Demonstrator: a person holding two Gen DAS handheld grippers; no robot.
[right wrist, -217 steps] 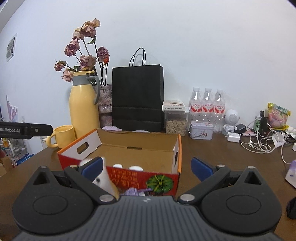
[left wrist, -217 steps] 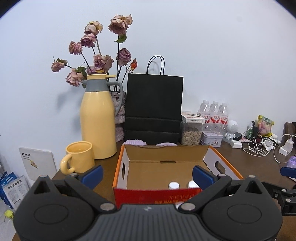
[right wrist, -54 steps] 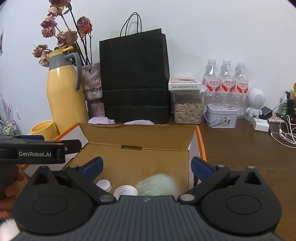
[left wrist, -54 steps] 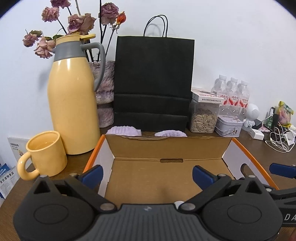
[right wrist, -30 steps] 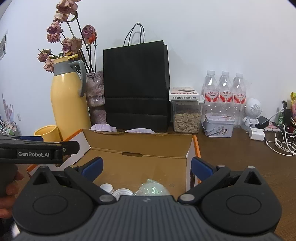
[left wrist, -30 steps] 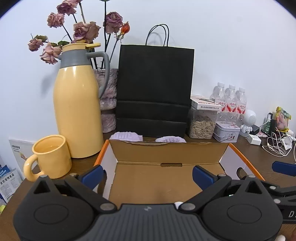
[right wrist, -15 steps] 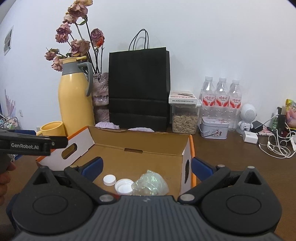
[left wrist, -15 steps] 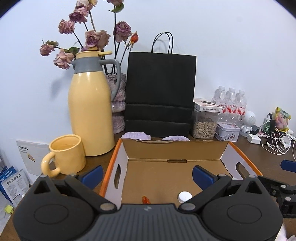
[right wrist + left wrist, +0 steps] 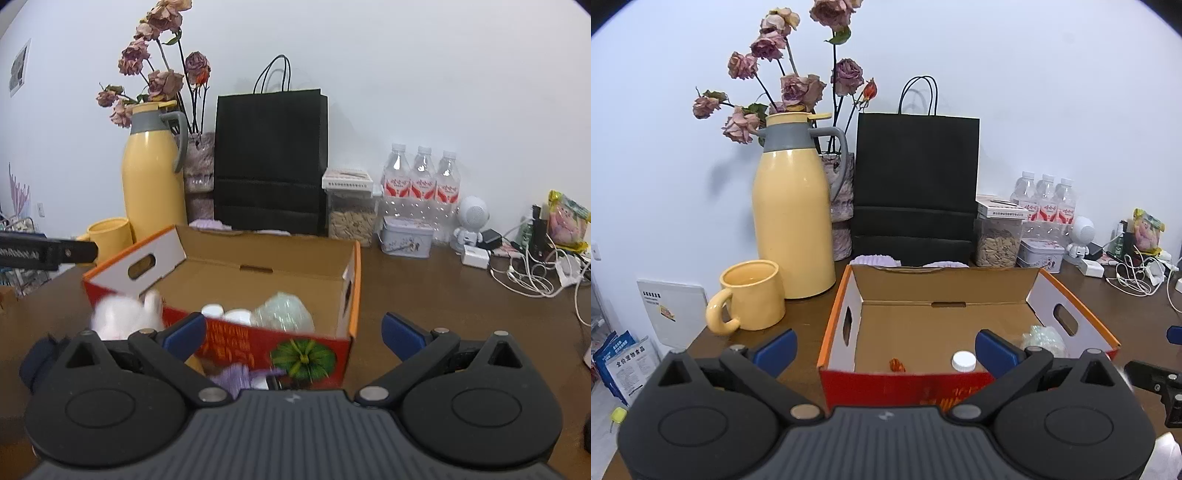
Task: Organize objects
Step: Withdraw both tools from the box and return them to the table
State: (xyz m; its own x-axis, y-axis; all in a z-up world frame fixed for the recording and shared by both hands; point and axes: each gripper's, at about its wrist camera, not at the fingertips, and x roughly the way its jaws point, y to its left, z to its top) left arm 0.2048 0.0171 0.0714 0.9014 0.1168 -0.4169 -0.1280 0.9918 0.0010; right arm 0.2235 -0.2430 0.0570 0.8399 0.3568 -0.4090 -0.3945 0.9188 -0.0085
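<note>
- A yellow mug [image 9: 751, 294] is seen at about 9 o'clock from the box, on the brown worktop [image 9: 443, 295], with a tall yellow jug [image 9: 793, 218] just behind it and dried roses [image 9: 790, 88] rising behind the jug.
- The left gripper [image 9: 885, 349] is held low in front of the box, its jaws spread wide with nothing between them.
- An open cardboard box [image 9: 960, 380] with orange rims and a red front is set at the middle of the worktop; a black paper bag [image 9: 916, 184] stands at 12 o'clock behind it.
- Inside the box, a small red scrap [image 9: 897, 364] lies near the front wall, a white bottle cap [image 9: 964, 360] is seen to its right, and a crumpled clear plastic bag [image 9: 282, 312] lies toward the right wall.
- In the right wrist view, a blurred white soft object [image 9: 122, 317] and a purple item [image 9: 240, 378] are seen outside the box, against its red front.
- The right gripper [image 9: 293, 338] is held before the box's front right corner, jaws wide apart and empty.
- At 2 o'clock from the box, a jar of seeds [image 9: 997, 240], three water bottles [image 9: 423, 181], a small tin [image 9: 406, 236] and tangled white cables [image 9: 528, 273] are gathered.
</note>
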